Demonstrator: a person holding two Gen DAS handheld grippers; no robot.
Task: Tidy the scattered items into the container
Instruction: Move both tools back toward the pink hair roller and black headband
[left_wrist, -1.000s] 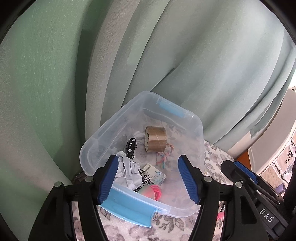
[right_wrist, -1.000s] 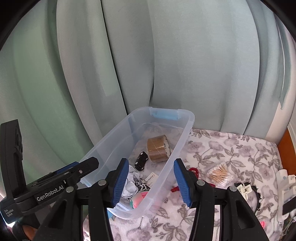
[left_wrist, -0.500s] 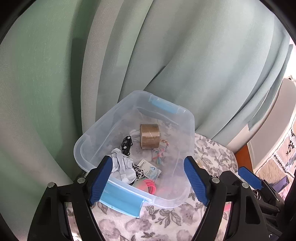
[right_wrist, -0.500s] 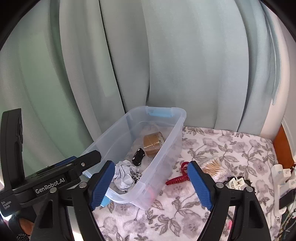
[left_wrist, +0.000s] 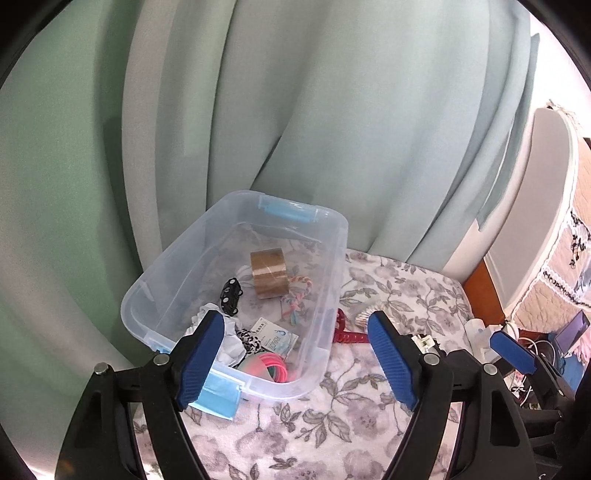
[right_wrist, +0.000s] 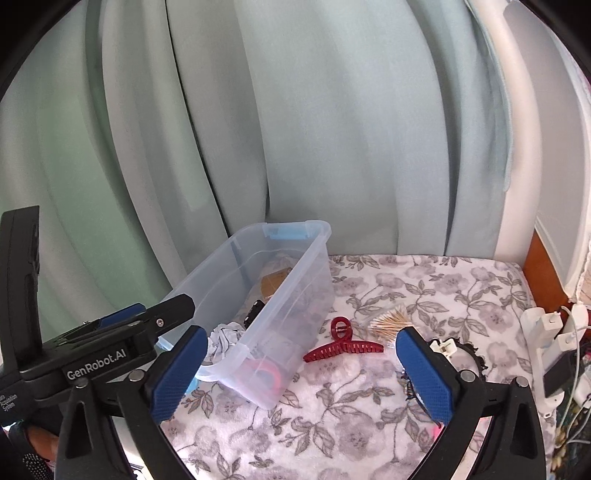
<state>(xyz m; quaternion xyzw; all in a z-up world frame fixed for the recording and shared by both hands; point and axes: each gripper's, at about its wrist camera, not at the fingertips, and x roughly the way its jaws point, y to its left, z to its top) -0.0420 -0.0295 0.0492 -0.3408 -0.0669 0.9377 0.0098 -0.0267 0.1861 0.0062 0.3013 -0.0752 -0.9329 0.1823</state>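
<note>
Left wrist view looks down from near the clear plastic storage bin with blue latches (left_wrist: 236, 295), facing the pale green pleated curtain (left_wrist: 295, 129). Right wrist view sits further right, facing likewise. Both share the bin (right_wrist: 258, 295), the curtain (right_wrist: 295, 129) and the grey floral-print cloth surface (right_wrist: 424, 288).

The clear plastic storage container (left_wrist: 334, 258) has light blue latches. Inside it lie a brown roll of packing tape (left_wrist: 269, 272), a small black toy car (left_wrist: 230, 292), a crumpled white paper (left_wrist: 231, 338) and pink coiled hair ties (left_wrist: 269, 370). The white cloth with grey flower pattern (right_wrist: 424, 291) carries a dark red plastic hair claw clip (right_wrist: 341, 341) and a bundle of tan cotton swabs (right_wrist: 391, 322). The pale green pleated curtain (right_wrist: 332, 129) is plain. Both black grippers have blue finger pads (right_wrist: 424, 374).
</note>
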